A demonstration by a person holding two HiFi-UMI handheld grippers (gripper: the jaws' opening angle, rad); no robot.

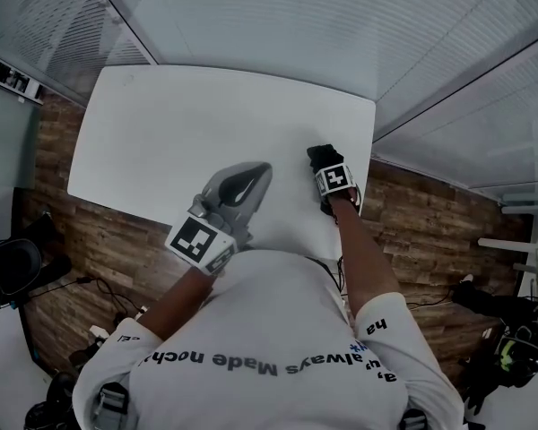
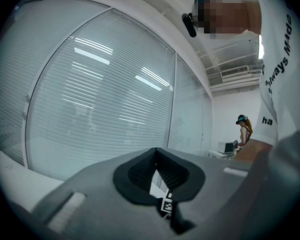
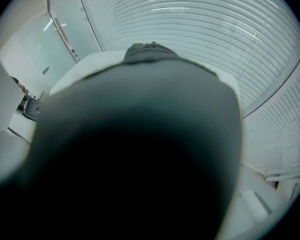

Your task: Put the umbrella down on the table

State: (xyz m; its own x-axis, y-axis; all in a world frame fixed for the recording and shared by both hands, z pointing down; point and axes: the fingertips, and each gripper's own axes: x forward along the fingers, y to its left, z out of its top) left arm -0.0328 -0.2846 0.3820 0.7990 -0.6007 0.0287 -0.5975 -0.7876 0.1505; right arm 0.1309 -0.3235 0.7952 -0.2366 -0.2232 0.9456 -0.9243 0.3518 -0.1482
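White table [image 1: 152, 124] below: left tongs [image 1: 256, 176] closed on nothing; right tongs [image 1: 322, 158] swallowed by dark blur, state unreadable

Slatted blinds [image 1: 341, 25] stand beside the wooden floor [image 1: 430, 213].

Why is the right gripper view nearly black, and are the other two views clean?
Right gripper view: a dark, unfocused mass at the lens fills most of it; the blinds bend with the fisheye. Left gripper view: evenly lit, though lamp reflections streak the blinds. Head view: sharp, with darkened corners.
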